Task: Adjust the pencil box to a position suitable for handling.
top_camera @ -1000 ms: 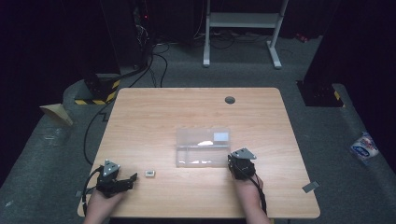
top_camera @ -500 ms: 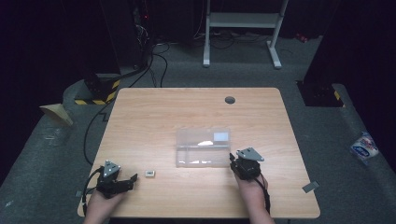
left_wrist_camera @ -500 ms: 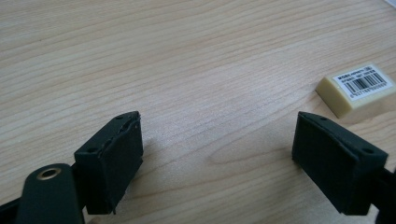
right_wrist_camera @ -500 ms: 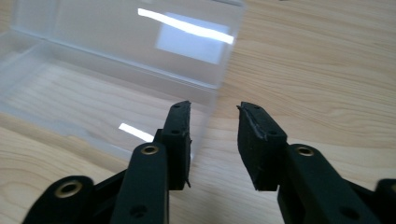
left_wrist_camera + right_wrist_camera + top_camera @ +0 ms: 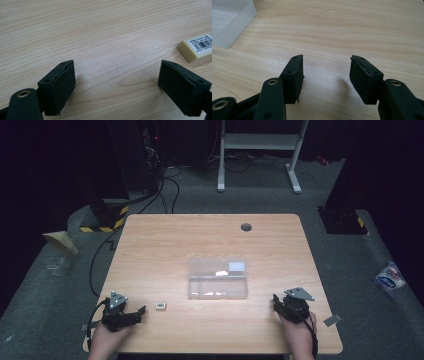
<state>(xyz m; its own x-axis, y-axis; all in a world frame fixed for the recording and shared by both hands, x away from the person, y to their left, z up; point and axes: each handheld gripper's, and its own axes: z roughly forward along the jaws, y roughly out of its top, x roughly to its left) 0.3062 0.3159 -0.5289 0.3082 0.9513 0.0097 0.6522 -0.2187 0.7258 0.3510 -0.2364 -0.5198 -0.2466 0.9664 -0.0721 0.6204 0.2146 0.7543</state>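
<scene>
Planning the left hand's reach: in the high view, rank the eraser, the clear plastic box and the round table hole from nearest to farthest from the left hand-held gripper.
1. Eraser: just right of the left hand-held gripper, near the table's front edge.
2. Clear plastic box: mid-table, farther right.
3. Round table hole: near the far edge, right of centre.

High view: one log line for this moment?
left gripper: open, empty | right gripper: open, empty | eraser: on table | clear box: untouched
</scene>
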